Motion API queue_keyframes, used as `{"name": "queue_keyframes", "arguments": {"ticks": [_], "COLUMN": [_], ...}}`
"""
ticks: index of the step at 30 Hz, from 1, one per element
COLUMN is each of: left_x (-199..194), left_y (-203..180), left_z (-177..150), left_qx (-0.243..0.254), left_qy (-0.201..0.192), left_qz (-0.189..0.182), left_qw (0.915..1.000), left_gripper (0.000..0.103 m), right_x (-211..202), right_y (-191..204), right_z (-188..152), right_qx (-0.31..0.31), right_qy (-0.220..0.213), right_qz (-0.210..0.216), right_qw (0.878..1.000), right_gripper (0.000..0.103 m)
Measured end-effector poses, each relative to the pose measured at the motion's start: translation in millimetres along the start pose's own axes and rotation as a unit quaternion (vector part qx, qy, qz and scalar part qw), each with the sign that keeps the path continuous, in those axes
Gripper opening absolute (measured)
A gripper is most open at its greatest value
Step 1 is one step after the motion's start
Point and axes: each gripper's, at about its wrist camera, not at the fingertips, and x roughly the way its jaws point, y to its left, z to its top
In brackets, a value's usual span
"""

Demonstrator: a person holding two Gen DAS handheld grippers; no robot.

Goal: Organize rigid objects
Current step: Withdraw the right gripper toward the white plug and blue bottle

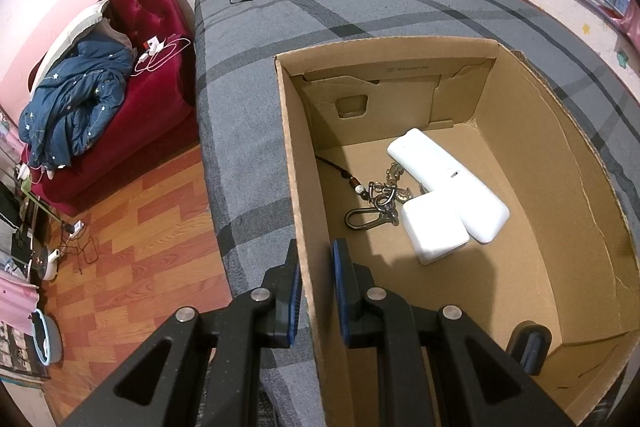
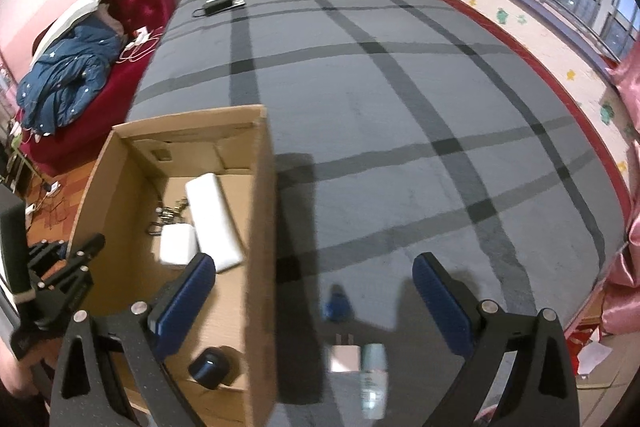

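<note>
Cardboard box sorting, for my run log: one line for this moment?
left hand-held gripper: shut on cardboard box wall | right hand-held gripper: open, empty

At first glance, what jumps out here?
An open cardboard box sits on the grey plaid bed, holding two white devices and keys. The left gripper is shut on its wall; the right gripper is open over small items outside.

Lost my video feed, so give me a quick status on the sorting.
Left tongs shut on the cardboard box wall. Right tongs open, empty. Charger plug, small bottle, blue item on the bed outside the box. Nothing blocking.
</note>
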Motion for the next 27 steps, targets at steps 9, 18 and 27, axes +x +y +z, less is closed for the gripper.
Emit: {"name": "queue_keyframes", "arguments": {"ticks": [9,18,27], "left_x": [0,1,1], "left_y": [1,-1,-2], "left_z": [1,1,1], "left_qx": [-0.001,0.004,0.001], "left_qy": [0.001,0.001,0.001], "left_qz": [-0.001,0.005,0.005], "left_qw": [1.0000,1.0000,1.0000], "left_gripper": [0.016,0.016,0.016], "right_x": [5,17,36], "right_y": [-40,-61,-64], "right_z": [-30,-68,-101], "right_qx": [0.027,0.044,0.040], "right_qy": [0.013,0.033,0.055], "right_qz": [-0.016,-0.024,-0.029], "right_qw": [0.999,0.998,0.997], "right_gripper": [0.101,0.101,0.101]}}
